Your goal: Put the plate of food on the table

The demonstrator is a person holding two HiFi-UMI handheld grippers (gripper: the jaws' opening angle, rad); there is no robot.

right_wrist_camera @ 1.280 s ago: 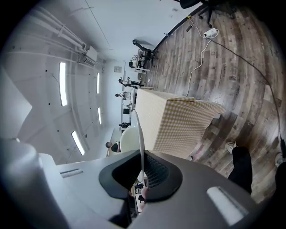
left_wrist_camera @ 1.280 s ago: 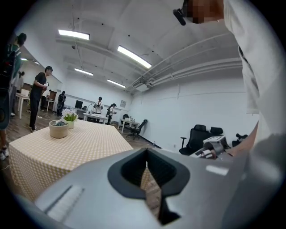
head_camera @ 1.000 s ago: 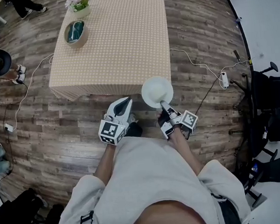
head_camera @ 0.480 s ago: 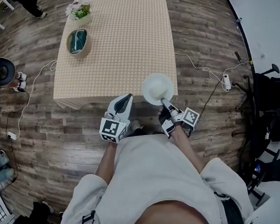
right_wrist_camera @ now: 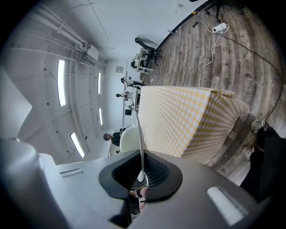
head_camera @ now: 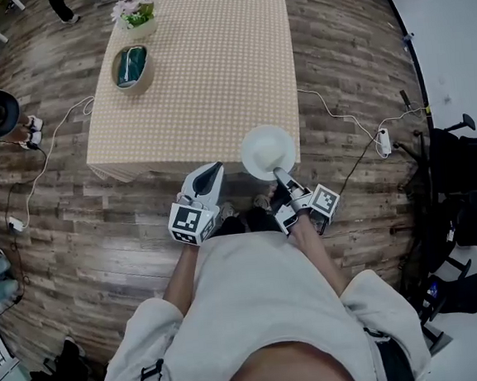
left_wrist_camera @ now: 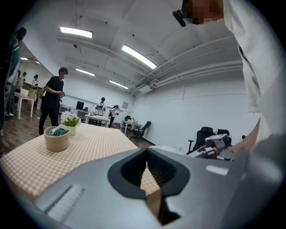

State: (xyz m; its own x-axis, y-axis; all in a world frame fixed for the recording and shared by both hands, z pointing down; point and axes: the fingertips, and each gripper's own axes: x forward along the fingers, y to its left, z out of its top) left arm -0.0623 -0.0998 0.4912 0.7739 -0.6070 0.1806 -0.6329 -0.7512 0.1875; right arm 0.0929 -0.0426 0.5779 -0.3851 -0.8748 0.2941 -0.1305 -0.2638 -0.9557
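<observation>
A white plate (head_camera: 267,151) hangs level at the near right corner of the table (head_camera: 203,72) with the yellow checked cloth, its far rim over the table's edge. No food on it can be made out. My right gripper (head_camera: 278,174) is shut on the plate's near rim. In the right gripper view the rim (right_wrist_camera: 138,129) runs edge-on between the jaws of the right gripper (right_wrist_camera: 141,176), beside the hanging cloth (right_wrist_camera: 187,120). My left gripper (head_camera: 210,173) is held just short of the table's near edge, left of the plate. The left gripper (left_wrist_camera: 146,167) is shut and holds nothing.
A round basket (head_camera: 131,68) with something teal in it and a pot of flowers (head_camera: 134,10) stand at the table's far left. A cable and power strip (head_camera: 382,138) lie on the wooden floor at the right, beyond them black office chairs (head_camera: 469,165). People stand in the background (left_wrist_camera: 52,100).
The person has stepped closer to the table. The plate's far rim, earlier in front of the near edge, is now over the corner. Both grippers keep their grip state.
</observation>
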